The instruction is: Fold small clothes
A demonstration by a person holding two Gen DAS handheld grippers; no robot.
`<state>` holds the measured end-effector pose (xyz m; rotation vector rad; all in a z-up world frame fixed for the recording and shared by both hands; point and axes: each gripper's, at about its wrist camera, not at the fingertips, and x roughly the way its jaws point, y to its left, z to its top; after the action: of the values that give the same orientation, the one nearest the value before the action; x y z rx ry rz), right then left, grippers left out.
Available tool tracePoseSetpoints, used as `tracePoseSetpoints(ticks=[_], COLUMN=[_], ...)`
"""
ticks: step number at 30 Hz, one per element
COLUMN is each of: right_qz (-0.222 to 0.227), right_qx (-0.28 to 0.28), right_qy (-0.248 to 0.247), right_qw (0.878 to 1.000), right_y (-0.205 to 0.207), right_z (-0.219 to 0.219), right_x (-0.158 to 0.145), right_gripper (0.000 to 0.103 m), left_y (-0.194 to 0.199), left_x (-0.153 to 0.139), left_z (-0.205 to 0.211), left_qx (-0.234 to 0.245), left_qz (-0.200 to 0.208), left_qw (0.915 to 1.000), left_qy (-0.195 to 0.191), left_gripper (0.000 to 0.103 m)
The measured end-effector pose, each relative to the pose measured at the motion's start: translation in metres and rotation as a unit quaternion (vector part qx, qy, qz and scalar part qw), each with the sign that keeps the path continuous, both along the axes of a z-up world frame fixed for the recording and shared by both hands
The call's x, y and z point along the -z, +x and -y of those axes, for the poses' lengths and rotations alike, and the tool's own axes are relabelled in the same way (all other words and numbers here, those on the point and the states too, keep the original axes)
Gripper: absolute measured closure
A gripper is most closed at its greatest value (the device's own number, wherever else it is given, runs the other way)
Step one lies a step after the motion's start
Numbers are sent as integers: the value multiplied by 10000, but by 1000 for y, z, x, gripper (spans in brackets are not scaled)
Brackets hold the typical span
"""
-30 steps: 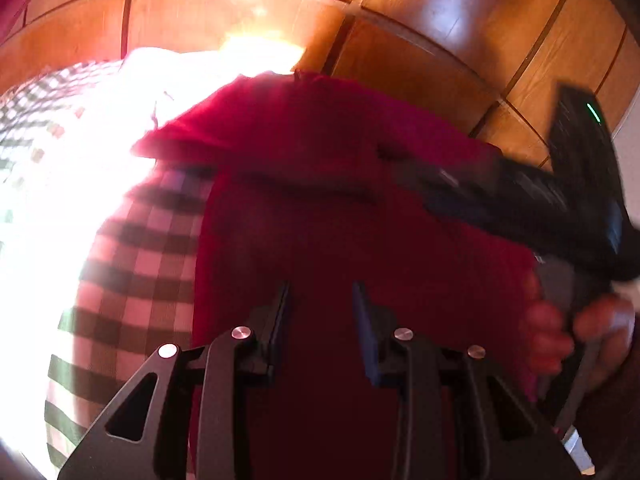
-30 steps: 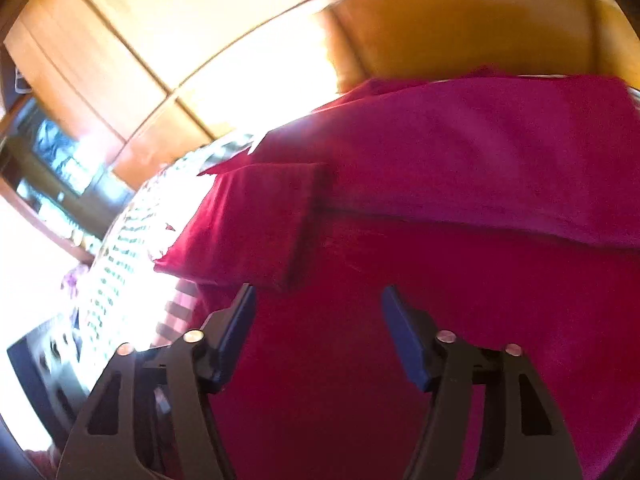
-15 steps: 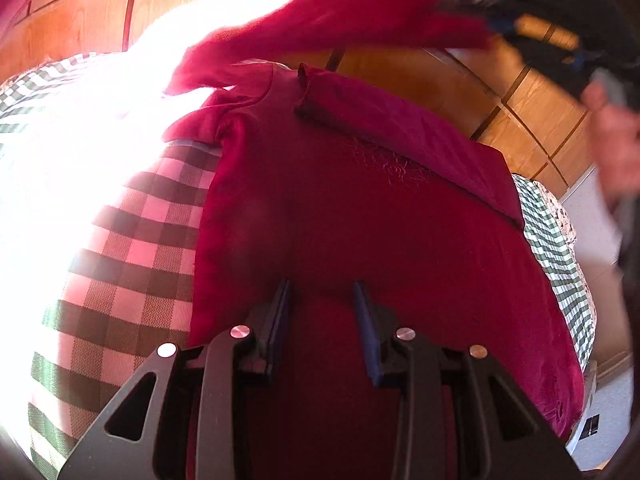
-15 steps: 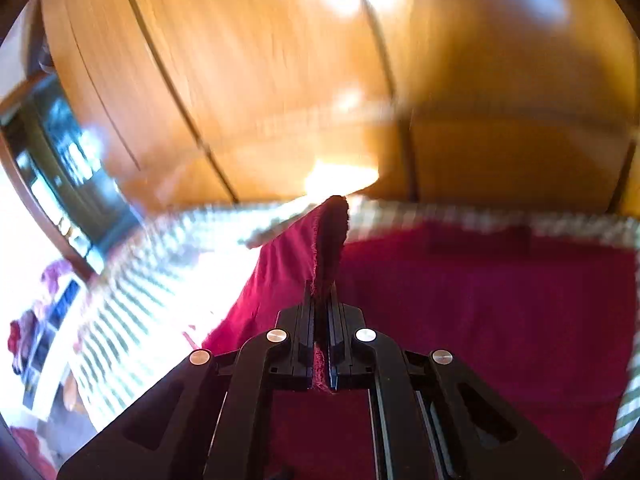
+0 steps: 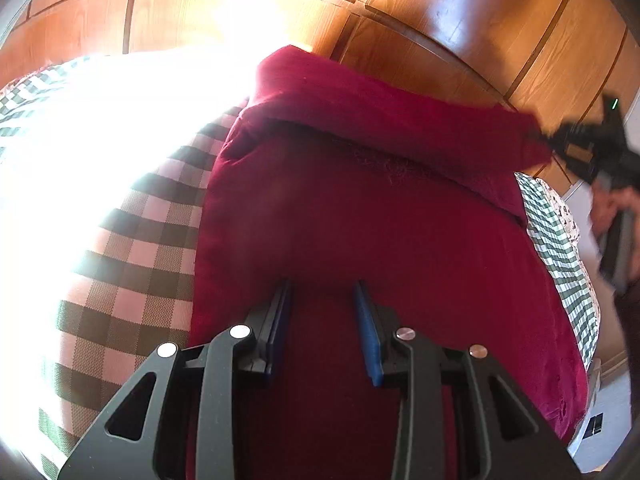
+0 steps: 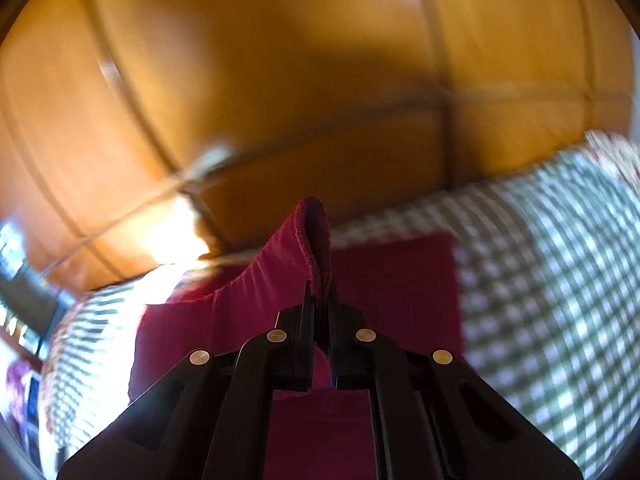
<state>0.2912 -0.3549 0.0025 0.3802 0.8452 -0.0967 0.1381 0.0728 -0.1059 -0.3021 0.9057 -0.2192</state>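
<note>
Presently the red garment lies spread on the checked cloth that covers the work surface, with wooden panelling behind. Its far end is raised off the surface and drawn across toward the right side of the left wrist view.

Right gripper: jaws fully closed, pinching the sleeve end of the garment, which stands up in a narrow fold between the pads. Seen from the left wrist camera it sits at the right edge, blurred, with the person's hand behind it. Judged purpose: to carry the sleeve over the body of the garment and lay it flat as a fold.

Left gripper: jaws part open, a clear gap between the blue pads. It is angled down over the near part of the garment; whether the tips press the fabric cannot be determined (nothing is visibly clamped). Its position suggests an anchor, keeping the body from sliding while the sleeve is pulled.

Assessment: folding is at an early stage; the sleeve is not yet laid down.
</note>
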Motion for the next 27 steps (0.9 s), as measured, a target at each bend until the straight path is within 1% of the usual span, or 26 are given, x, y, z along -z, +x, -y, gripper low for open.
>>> tracePoseSetpoints(ticks=[2, 4, 6, 7, 10, 12, 14, 16, 17, 18, 19, 20, 21, 23, 25, 27], right_qz=[-347, -578, -742, -762, -705, -669, -621, -566, -497, -433, -358, -272, -151, -61, -44, -57], right_qx=[259, 385, 462, 463, 421, 339, 267, 237, 232, 238, 258, 288, 285, 148, -22, -199], right_qy=[78, 121, 180, 196, 232, 314, 367, 344, 292, 266, 240, 194, 84, -49, -143, -314], right_qw=[9990, 9975, 9960, 9958, 9963, 9967, 9970, 9975, 9981, 9984, 9987, 9990, 9994, 9999, 9999, 9993], right_y=[-3, -9, -16, -18, -20, -20, -23, -26, -30, -33, -36, -40, -44, -47, -46, -42], right_z=[19, 26, 35, 33, 34, 36, 39, 40, 41, 42, 43, 42, 41, 36, 28, 18], right_x=[32, 53, 73, 78, 84, 83, 80, 71, 66, 62, 58, 53, 46, 39, 38, 38], right_gripper=[99, 99, 99, 99, 99, 99, 99, 96, 92, 73, 48, 41, 40, 40, 40, 40], left_y=[2, 4, 8, 10, 24, 40, 57, 78, 91, 101, 110, 121, 128, 141, 162, 171], left_x=[-2, -6, -15, -19, -33, -40, -44, -45, -44, -41, -39, -36, -33, -28, -23, -17], left_z=[2, 3, -1, -5, -22, -36, -47, -58, -62, -65, -68, -70, -71, -74, -72, -69], left_qx=[7, 27, 9, -29, -236, -399, -559, -638, -654, -682, -720, -748, -759, -807, -826, -864], left_qz=[-56, -162, -261, -253, -176, -139, -133, -190, -241, -294, -351, -419, -463, -546, -647, -706], left_qw=[10000, 9998, 9996, 9996, 9986, 9971, 9958, 9940, 9929, 9921, 9913, 9903, 9896, 9878, 9850, 9831], left_qy=[38, 73, -56, -152, -428, -626, -710, -871, -966, -1012, -1045, -1097, -1132, -1217, -1370, -1453], left_gripper=[72, 72, 70, 69, 64, 51, 46, 44, 42, 42, 42, 42, 42, 43, 43, 44])
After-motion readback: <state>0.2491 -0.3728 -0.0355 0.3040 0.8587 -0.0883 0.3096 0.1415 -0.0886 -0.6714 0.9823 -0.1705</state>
